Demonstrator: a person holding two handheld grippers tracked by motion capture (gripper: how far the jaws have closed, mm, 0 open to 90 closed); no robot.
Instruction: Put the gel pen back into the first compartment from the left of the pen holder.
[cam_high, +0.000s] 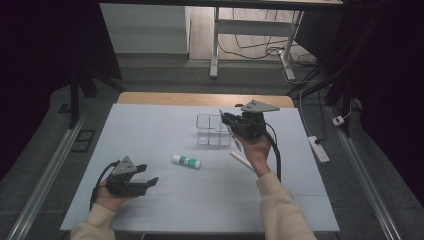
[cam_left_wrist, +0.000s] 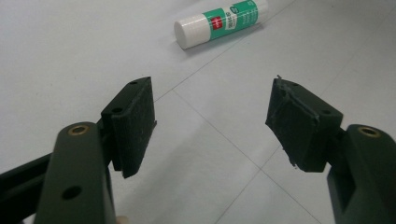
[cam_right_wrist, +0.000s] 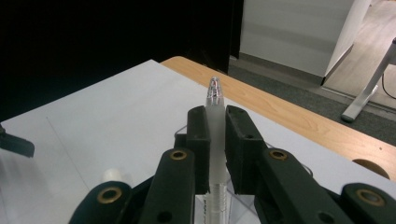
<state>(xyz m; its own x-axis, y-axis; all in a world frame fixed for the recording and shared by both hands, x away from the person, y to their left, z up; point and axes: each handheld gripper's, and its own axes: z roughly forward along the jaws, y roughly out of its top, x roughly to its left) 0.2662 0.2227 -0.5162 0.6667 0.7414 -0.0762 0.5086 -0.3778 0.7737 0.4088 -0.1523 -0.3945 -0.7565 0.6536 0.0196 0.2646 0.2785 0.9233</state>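
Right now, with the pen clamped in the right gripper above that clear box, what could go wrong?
1. The right gripper pinches the pen on a narrow band, so it may pivot or slip.
2. The clear box looks light; a low approach might knock it aside.
3. The glue stick lies on its side near the open left gripper and could roll if nudged.

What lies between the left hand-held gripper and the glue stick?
Nothing: bare white table runs from the open left hand-held gripper to the glue stick, seen in its own view.
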